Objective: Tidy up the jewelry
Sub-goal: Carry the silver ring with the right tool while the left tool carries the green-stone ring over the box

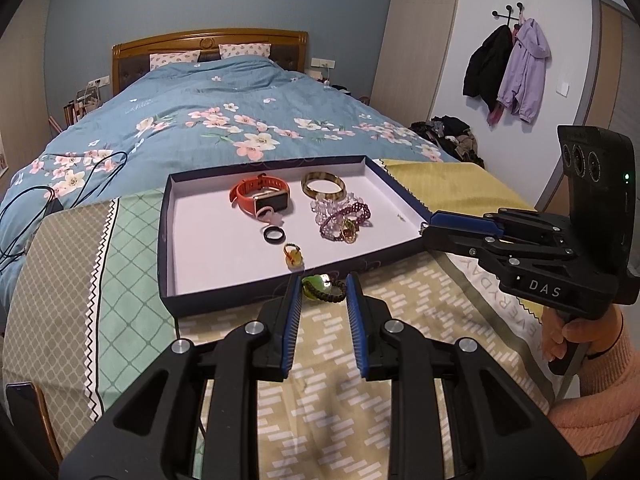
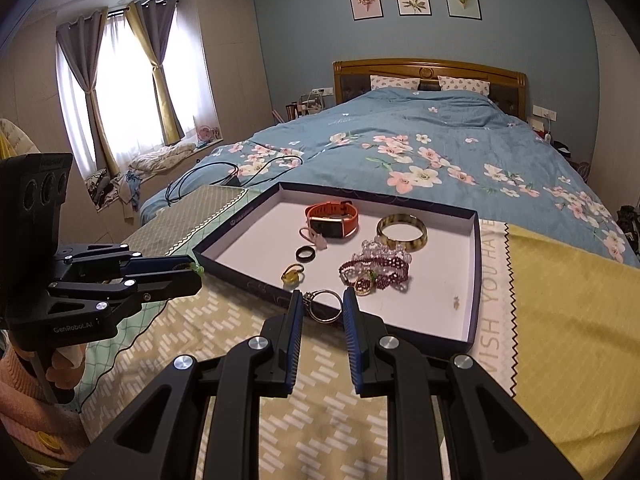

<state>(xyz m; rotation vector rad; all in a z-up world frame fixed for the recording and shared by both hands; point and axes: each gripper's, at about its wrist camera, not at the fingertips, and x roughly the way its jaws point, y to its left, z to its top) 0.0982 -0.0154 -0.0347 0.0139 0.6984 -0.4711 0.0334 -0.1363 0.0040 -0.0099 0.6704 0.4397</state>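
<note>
Loading step: left tongs (image 1: pixel 320 288) pinch green-bead bracelet (image 1: pixel 322 286), right tongs (image 2: pixel 319 307) pinch ring (image 2: pixel 325 305) — next, release both inside tray (image 1: pixel 168 240).

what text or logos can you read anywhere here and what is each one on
"DAS": body of the right gripper.
"GenRoboLAI", roughly; small: body of the left gripper.
"WISH YOU HAVE", cut off: white border of the yellow cloth.
"EVERYDAY", partly hidden: same border, left wrist view.
Logo on the tray rim: too small to read.
</note>
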